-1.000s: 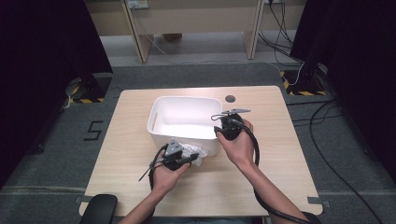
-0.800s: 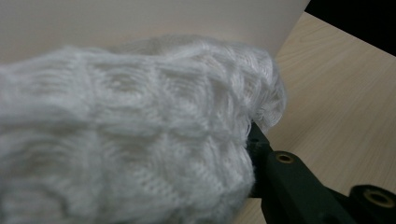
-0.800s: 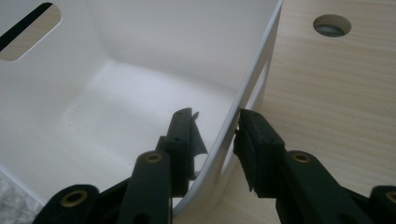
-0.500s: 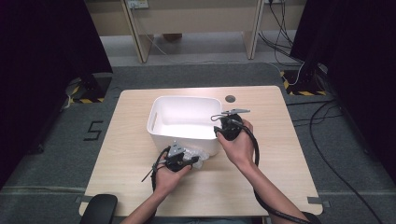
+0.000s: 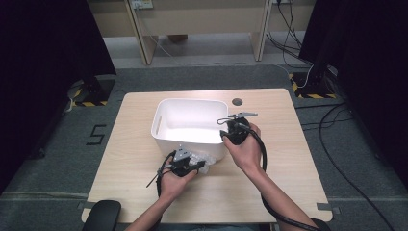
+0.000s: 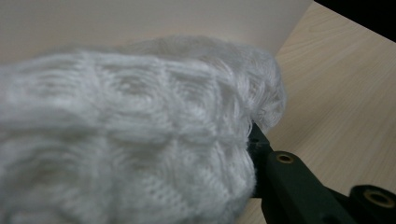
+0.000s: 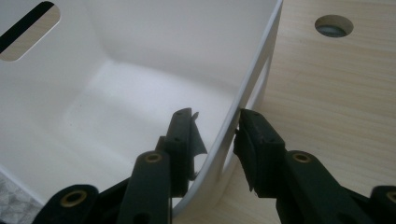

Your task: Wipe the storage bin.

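White knitted cloth (image 6: 130, 135): clamped in the left gripper (image 5: 185, 163), just outside the bin's near wall, seemingly for loading. White plastic bin (image 5: 166, 122): mid-table, right gripper (image 5: 235, 130) straddling its right rim; whether pinched, I cannot tell, probably steadying it.

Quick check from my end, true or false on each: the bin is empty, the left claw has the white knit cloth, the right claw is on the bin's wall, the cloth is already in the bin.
1. The white bin is empty. True.
2. The left claw is open with nothing in it. False: it is shut on the white knit cloth.
3. The right claw straddles the bin's wall. True.
4. The cloth lies inside the bin. False: it is outside, at the near wall, over the table.
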The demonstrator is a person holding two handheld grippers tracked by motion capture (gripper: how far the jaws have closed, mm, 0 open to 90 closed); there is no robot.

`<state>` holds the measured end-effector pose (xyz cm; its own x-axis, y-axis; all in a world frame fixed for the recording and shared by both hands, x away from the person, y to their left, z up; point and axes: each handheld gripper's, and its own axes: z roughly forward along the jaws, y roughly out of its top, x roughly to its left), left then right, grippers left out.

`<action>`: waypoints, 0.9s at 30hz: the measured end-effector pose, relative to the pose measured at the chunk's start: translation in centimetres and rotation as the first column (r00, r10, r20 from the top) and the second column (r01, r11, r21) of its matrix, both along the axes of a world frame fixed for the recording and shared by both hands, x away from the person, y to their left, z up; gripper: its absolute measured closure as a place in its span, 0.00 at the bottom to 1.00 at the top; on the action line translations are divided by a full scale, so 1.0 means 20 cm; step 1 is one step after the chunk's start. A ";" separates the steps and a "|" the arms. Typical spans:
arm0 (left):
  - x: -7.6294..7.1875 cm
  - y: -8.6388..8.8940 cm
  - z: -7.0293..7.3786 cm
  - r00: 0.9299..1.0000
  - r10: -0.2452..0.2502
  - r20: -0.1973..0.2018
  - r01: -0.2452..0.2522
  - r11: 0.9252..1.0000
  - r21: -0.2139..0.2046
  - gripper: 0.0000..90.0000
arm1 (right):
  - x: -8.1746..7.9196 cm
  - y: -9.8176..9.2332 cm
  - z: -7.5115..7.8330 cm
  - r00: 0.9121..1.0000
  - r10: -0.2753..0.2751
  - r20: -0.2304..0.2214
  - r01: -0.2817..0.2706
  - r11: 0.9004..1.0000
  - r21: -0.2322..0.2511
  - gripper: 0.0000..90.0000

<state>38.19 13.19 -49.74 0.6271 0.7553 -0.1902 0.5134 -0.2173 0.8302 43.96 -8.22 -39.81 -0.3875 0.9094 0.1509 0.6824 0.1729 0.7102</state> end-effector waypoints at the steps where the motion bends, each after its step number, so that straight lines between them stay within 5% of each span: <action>1: 0.00 0.00 0.00 1.000 -0.003 0.003 0.003 1.000 0.002 0.84 | 0.00 0.00 0.00 1.000 -0.001 0.000 0.001 1.000 0.000 0.74; 27: 0.00 -0.09 0.05 0.999 -0.030 0.016 0.030 1.000 -0.008 0.84 | 0.00 0.00 0.00 1.000 0.000 0.002 0.000 1.000 0.002 0.74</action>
